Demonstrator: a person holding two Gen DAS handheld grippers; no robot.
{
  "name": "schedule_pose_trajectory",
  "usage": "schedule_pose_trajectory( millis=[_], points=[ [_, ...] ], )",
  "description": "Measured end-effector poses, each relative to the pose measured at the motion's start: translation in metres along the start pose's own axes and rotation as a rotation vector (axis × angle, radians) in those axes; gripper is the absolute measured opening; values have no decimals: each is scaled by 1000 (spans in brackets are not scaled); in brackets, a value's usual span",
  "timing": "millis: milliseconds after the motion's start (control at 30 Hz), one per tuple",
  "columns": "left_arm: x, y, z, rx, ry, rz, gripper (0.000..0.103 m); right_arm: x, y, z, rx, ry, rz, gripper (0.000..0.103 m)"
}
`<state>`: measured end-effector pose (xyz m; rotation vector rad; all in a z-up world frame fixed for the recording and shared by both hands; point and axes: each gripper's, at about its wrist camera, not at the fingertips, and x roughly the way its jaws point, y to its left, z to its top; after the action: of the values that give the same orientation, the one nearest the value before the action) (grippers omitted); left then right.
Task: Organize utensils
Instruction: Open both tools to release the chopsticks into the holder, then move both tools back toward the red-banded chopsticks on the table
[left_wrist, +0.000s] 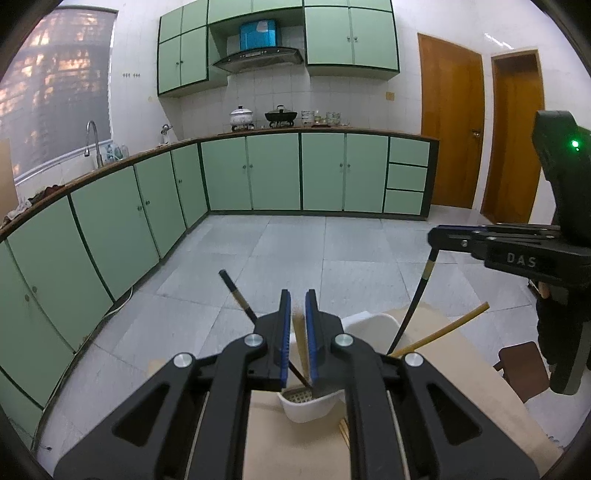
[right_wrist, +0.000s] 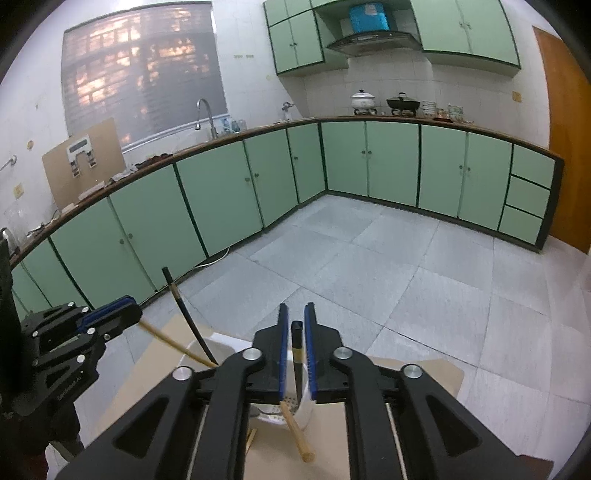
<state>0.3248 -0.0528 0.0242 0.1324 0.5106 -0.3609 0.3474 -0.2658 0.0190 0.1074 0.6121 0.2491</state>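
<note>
A white perforated utensil holder (left_wrist: 306, 410) (right_wrist: 304, 406) stands on a tan board just below both grippers. My left gripper (left_wrist: 297, 295) (right_wrist: 127, 312) is shut on the top of a light wooden chopstick (left_wrist: 300, 343) (right_wrist: 173, 343), which slants down into the holder. My right gripper (right_wrist: 295, 308) (left_wrist: 434, 236) has a black chopstick (right_wrist: 296, 350) (left_wrist: 413, 299) between its blue pads. A thin gap shows beside that stick, and its lower end rests in the holder. Another black chopstick (left_wrist: 236, 295) (right_wrist: 184, 310) and a yellow one (left_wrist: 443, 328) (right_wrist: 295, 432) lean in the holder.
The tan board (left_wrist: 295, 450) (right_wrist: 406, 373) ends close behind the holder, with grey floor tiles (left_wrist: 295, 251) beyond. Green cabinets (right_wrist: 221, 199) run along the left and far walls. A brown stool (left_wrist: 521, 369) stands low at the right in the left wrist view.
</note>
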Motion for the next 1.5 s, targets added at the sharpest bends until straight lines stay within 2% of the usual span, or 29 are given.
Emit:
schedule_pose_trajectory(
  millis=[33, 133, 200, 267, 333, 400, 467, 533, 700, 800, 1067, 1267, 1367, 1500],
  points=[
    [-2, 0, 0, -2, 2, 0, 10, -3, -2, -1, 9, -3, 0, 16],
    [-9, 1, 3, -6, -6, 6, 27, -17, -8, -3, 26, -25, -21, 32],
    [-20, 1, 1, -9, -25, 11, 39, -29, -12, -6, 37, -46, -46, 55],
    [-34, 0, -3, -21, -41, 9, 45, -42, -18, -11, 53, -63, -47, 58],
    [-46, -2, -7, -32, -49, 15, 53, -54, -19, -19, 63, -72, -41, 67],
    [-59, -3, -15, -40, -59, 22, 61, -69, -18, -30, 70, -93, -61, 80],
    [-74, -7, -28, -49, -64, 32, 73, -82, -16, -40, 66, -110, -70, 88],
    [-86, -10, -41, -60, -64, 31, 76, -96, -11, -55, 63, -128, -77, 97],
    [-108, -19, -89, -89, -46, 45, 86, -121, 5, -106, 56, -135, -98, 97],
    [-117, -22, -128, -112, -25, 66, 86, -125, 13, -140, 68, -117, -114, 97],
    [-112, -8, -205, -191, 85, 114, 87, -115, 35, -234, 127, 4, -154, 97],
    [-106, -3, -236, -180, 150, 164, 87, -96, 56, -283, 124, 119, -156, 97],
    [-104, -3, -247, -172, 182, 166, 87, -88, 71, -297, 90, 160, -137, 92],
    [-101, -4, -255, -149, 211, 180, 87, -76, 86, -304, 40, 211, -135, 77]
  ],
)
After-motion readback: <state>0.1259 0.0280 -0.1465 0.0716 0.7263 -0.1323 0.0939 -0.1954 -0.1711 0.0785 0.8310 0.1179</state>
